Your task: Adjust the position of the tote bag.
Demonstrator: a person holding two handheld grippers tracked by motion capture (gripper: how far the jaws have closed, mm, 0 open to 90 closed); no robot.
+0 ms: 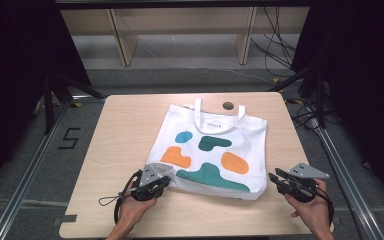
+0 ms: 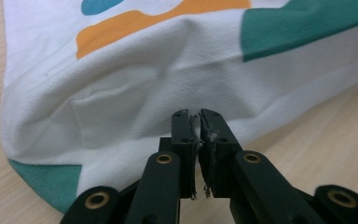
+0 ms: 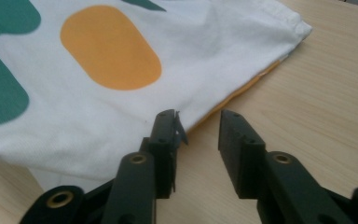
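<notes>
Gripping the white canvas tote bag w/ teal & orange blobs (image 1: 212,152), flat on pale wood table (image 1: 120,130): left gripper (image 2: 197,122) pinches near hem; right gripper (image 3: 198,122), jaws apart beside bag's corner, should bite cloth squarely before lifting.

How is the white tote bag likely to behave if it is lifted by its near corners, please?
Probably floppy: the tote bag creases where the left gripper pinches its edge. It lies flat and thin, so it looks light. Its middle would likely sag, as the right gripper stands open beside the other corner.
</notes>
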